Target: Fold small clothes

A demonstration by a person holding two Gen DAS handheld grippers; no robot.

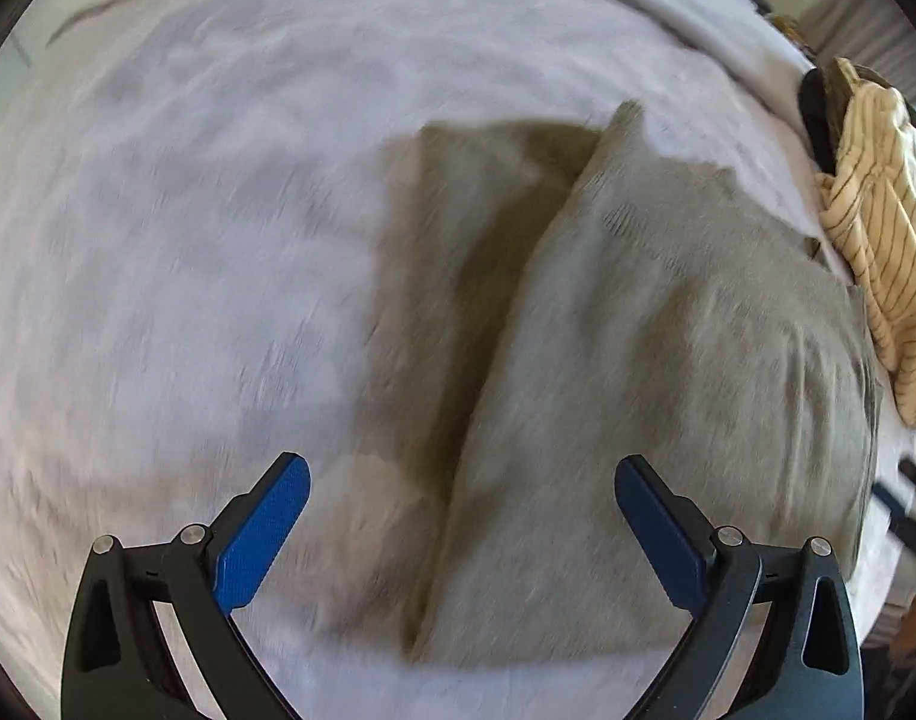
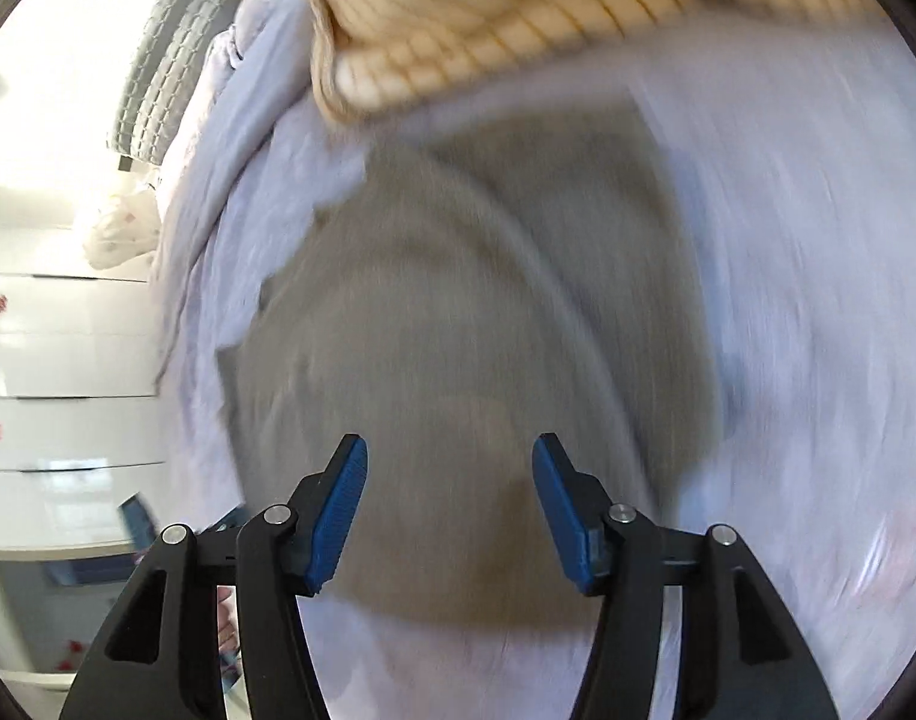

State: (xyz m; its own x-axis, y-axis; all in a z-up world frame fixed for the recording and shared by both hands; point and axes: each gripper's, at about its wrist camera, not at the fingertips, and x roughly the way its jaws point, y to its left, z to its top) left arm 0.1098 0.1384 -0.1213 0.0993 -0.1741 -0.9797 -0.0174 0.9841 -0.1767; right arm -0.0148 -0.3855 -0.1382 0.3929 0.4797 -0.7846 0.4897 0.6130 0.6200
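A grey-green garment lies on the pale lilac bed sheet, with one part folded over along a long crease. My left gripper is open and empty, hovering above the garment's near edge. In the right wrist view the same garment fills the middle, blurred by motion. My right gripper is open and empty just above it. A cream garment with thin dark stripes lies at the garment's right edge, and it also shows at the top of the right wrist view.
A grey quilted cushion and a rumpled lilac cover lie at the bed's far left. White drawers stand beside the bed. A dark object sits by the striped garment.
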